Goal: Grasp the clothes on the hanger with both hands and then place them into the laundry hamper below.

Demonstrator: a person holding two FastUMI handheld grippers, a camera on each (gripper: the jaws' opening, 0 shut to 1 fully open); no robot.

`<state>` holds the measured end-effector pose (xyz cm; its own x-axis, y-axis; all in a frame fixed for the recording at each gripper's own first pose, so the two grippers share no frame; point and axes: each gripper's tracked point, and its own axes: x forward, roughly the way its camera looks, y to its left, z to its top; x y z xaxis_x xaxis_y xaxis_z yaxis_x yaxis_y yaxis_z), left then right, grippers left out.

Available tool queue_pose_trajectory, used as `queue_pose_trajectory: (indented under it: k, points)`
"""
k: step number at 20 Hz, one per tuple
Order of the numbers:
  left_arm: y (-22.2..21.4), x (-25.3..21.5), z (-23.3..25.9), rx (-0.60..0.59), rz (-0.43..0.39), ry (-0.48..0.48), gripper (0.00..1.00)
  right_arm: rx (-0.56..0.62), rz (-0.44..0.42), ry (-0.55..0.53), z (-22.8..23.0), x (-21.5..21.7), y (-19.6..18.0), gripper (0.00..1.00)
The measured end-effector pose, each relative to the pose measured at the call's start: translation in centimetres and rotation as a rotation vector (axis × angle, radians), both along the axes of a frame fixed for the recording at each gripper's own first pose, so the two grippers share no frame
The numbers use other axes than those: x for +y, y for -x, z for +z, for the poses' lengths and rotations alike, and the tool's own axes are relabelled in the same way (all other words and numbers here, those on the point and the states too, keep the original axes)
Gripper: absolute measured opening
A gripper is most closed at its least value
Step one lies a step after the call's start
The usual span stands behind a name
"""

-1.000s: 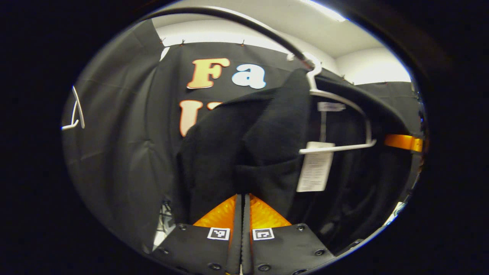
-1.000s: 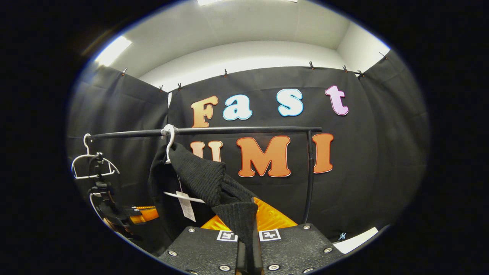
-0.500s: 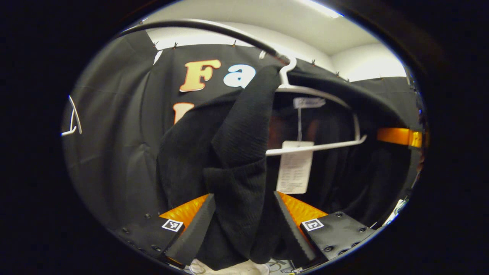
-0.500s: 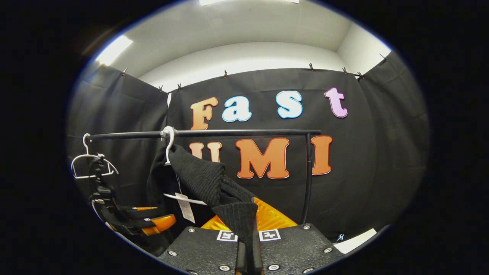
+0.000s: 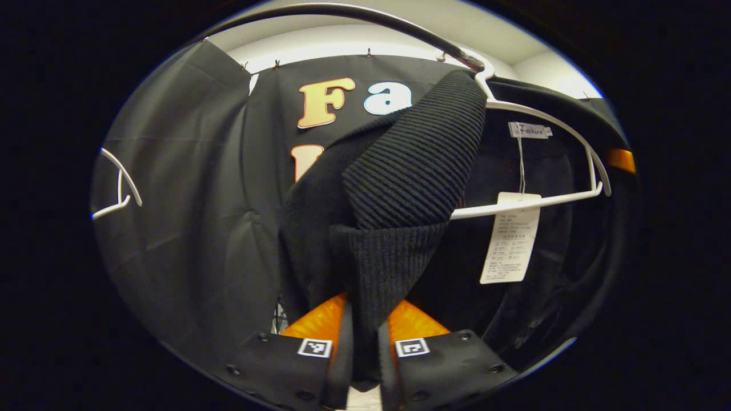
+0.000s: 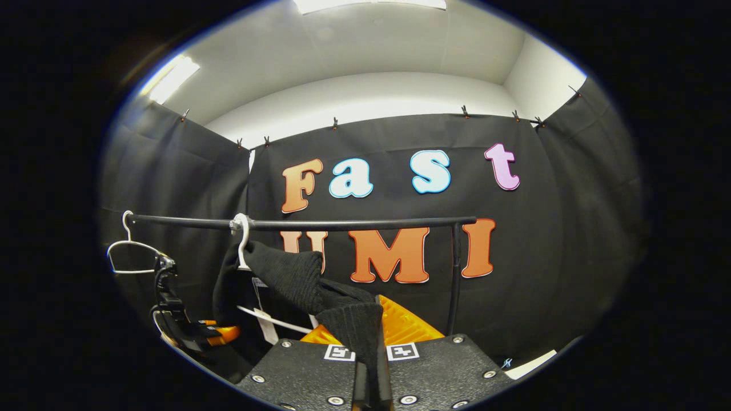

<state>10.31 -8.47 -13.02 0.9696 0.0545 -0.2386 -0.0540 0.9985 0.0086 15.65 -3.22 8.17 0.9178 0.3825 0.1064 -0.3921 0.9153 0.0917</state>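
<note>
left tongs: my left gripper point(image 5: 361, 365) is pinching a fold of the black knit sweater point(image 5: 400, 188); cloth fills the narrow gap between both fingers and runs straight up and away from them.

right tongs: my right gripper point(image 6: 372, 371) is clamped on the other shoulder or sleeve of the sweater point(image 6: 320, 291); the fingers are pressed nearly together with knit between them.

sweater place: on the white hanger point(image 5: 537, 165), which hooks over the black rail point(image 6: 342, 224) toward the rail's left end in the right gripper view. The paper tag point(image 5: 510, 238) dangles off the hanger's bottom bar.

key relation: cloth rises from each grip up to the hanger neck, so the hanger sits above and ahead of both grippers. The hanger's long axis runs across, roughly between my two hands. Left hand looks nearer the hanger; in the right gripper view the left tool shows low, below the rail's left end.

other items: an empty white hanger point(image 6: 130, 254) at the far left end of the rail.

hamper: nothing here lets me place it; the task says below.

step judged: both grips are on, the sweater is not yet off the hanger.

next move needs: I guess pull the shoulders outward and down off the hanger arms, both hands together.

risk: the hanger could come off the rail with the cloth.
</note>
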Motion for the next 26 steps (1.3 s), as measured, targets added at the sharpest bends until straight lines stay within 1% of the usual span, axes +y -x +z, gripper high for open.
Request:
queue_pose_trajectory:
  k: [1, 2, 3, 4, 5, 6, 7, 8, 10, 12, 14, 15, 16, 19, 21, 23, 24, 25, 26]
  points:
    - [-0.3, 0.6, 0.5, -0.009, -0.001, 0.004, 0.16, 0.004, 0.006, 0.008, -0.2, -0.1, -0.8, 0.12]
    - [-0.3, 1.4, 1.0, -0.02, 0.012, 0.003, 0.16, 0.013, 0.018, 0.01, -0.3, 0.0, -1.1, 0.12]
    - [0.0, 2.5, 1.5, -0.033, 0.021, -0.005, 0.09, 0.024, 0.035, 0.009, -0.5, 0.0, -1.8, 0.12]
    - [0.1, 3.4, 2.2, -0.051, 0.037, -0.02, 0.09, 0.037, 0.058, 0.001, -0.8, 0.2, -2.6, 0.12]
    - [0.5, 4.4, 3.0, -0.072, 0.054, -0.037, 0.12, 0.06, 0.088, -0.016, -1.1, 0.3, -3.3, 0.12]
    - [0.8, 5.4, 3.8, -0.088, 0.07, -0.049, 0.12, 0.085, 0.122, -0.04, -1.7, 0.5, -4.1, 0.12]
    - [0.8, 6.1, 4.5, -0.103, 0.086, -0.058, 0.09, 0.108, 0.157, -0.062, -2.1, 0.6, -4.8, 0.12]
    - [0.8, 6.6, 5.5, -0.118, 0.096, -0.062, 0.12, 0.129, 0.19, -0.08, -2.6, 0.6, -5.7, 0.12]
    - [0.7, 7.3, 6.9, -0.142, 0.107, -0.05, 0.12, 0.178, 0.261, -0.131, -3.8, 1.0, -7.2, 0.12]
    - [1.1, 8.1, 8.0, -0.157, 0.118, -0.031, 0.09, 0.237, 0.328, -0.192, -5.4, 1.8, -8.6, 0.12]
    - [1.8, 9.1, 9.0, -0.172, 0.132, -0.021, 0.09, 0.304, 0.371, -0.245, -7.9, 2.9, -10.0, 0.12]
    - [1.9, 9.6, 9.4, -0.181, 0.143, -0.023, 0.06, 0.335, 0.391, -0.271, -9.2, 3.6, -10.4, 0.12]
    - [2.0, 10.1, 9.9, -0.188, 0.153, -0.022, 0.09, 0.357, 0.409, -0.289, -10.5, 4.6, -10.8, 0.12]
    - [2.2, 10.9, 9.9, -0.182, 0.167, 0.021, 0.09, 0.425, 0.439, -0.33, -15.0, 7.5, -11.7, 0.13]
    - [3.0, 12.5, 9.8, -0.179, 0.187, 0.007, 0.09, 0.475, 0.455, -0.358, -17.5, 9.7, -11.8, 0.12]
    - [3.7, 13.4, 9.3, -0.171, 0.198, -0.009, 0.09, 0.516, 0.468, -0.374, -19.1, 11.7, -11.9, 0.12]
    - [4.1, 13.8, 9.2, -0.164, 0.204, -0.015, 0.12, 0.53, 0.477, -0.398, -19.5, 12.5, -11.9, 0.12]
    - [4.6, 14.0, 8.7, -0.155, 0.21, -0.018, 0.09, 0.541, 0.487, -0.431, -19.6, 13.2, -11.8, 0.12]
    - [4.8, 14.2, 8.3, -0.148, 0.211, -0.015, 0.09, 0.557, 0.489, -0.449, -20.2, 13.7, -11.7, 0.12]
